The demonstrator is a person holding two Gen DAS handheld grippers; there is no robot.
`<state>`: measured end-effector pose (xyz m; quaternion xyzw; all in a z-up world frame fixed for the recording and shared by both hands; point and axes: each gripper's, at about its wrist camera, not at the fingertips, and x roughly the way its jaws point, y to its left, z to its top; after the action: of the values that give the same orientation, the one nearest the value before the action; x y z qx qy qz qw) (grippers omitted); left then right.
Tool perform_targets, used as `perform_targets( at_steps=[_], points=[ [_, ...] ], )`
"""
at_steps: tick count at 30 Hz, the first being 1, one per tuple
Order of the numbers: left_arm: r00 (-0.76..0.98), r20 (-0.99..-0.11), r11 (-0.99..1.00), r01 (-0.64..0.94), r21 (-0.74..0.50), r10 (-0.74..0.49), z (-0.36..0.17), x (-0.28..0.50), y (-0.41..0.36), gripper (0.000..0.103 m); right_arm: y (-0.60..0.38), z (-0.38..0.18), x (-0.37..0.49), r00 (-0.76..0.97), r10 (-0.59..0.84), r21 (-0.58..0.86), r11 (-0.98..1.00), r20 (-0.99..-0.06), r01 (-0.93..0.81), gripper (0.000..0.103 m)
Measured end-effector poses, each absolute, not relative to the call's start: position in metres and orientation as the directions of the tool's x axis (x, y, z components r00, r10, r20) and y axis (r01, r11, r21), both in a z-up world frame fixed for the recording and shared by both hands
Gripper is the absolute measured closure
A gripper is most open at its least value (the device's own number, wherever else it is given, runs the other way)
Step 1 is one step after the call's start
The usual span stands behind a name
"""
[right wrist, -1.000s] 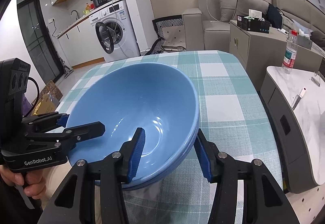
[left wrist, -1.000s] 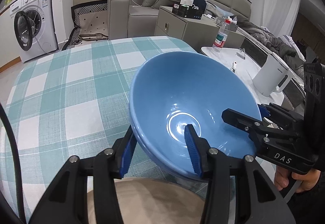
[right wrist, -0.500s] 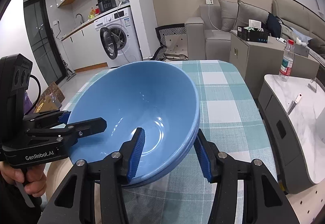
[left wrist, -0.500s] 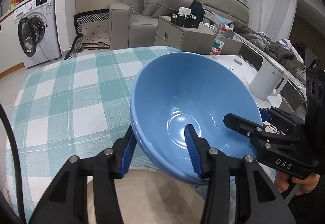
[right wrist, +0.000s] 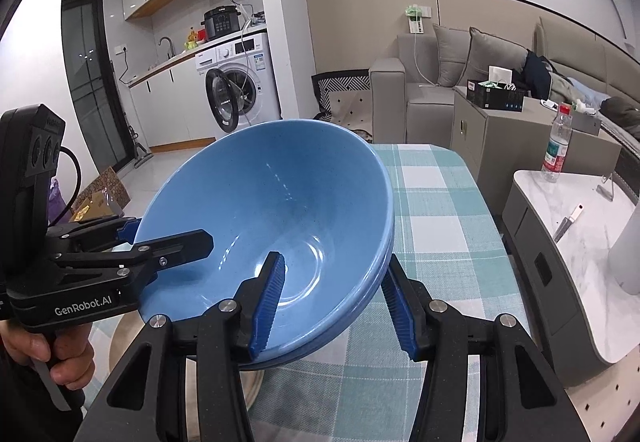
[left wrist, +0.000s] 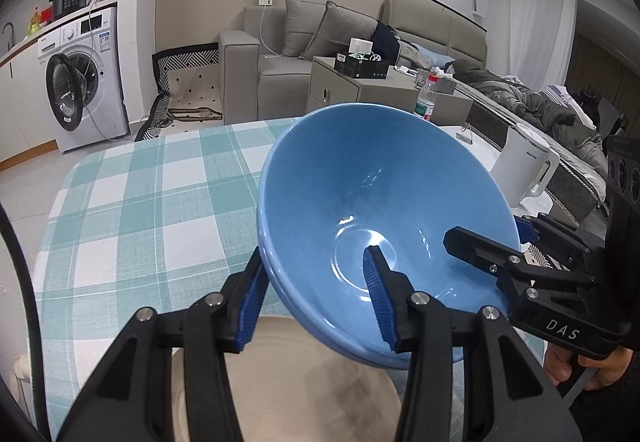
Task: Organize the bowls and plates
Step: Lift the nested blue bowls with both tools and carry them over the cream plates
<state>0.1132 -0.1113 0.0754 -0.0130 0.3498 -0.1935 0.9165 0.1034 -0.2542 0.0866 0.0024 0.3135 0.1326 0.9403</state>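
Bowls [left wrist: 372, 209]: two blue ones nested, held tilted above the checked counter [left wrist: 132, 209], just over a beige plate [left wrist: 304, 390] lying on it. My left gripper [left wrist: 316, 294] is clenched on the rim nearest it, one finger inside, one outside; my right gripper [right wrist: 336, 306] clamps the opposite rim the same way. Judgement: glazed ceramic, stiff, fairly heavy, slippery and breakable; the rim is the only workable hold. The opening faces up and toward the sofa [left wrist: 280, 53]. Round, so no long axis. Nested pair may slide apart if tipped further.
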Motion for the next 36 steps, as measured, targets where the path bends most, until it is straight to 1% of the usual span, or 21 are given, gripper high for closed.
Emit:
perform_targets(
  at_steps=[22, 36],
  points=[
    [0.759, -0.583, 0.955, 0.270, -0.122, -0.289, 0.094, 0.060, -0.091, 0.056, -0.233, 0.109, 0.055, 0.794, 0.307, 0.083, 0.947, -0.524, -0.311, 0.052],
    [0.789, -0.571, 0.974, 0.198, -0.113, -0.226, 0.090, 0.037, -0.063, 0.056, -0.198, 0.105, 0.041, 0.768, 0.347, 0.065, 0.926, -0.538, -0.373, 0.052]
  ],
)
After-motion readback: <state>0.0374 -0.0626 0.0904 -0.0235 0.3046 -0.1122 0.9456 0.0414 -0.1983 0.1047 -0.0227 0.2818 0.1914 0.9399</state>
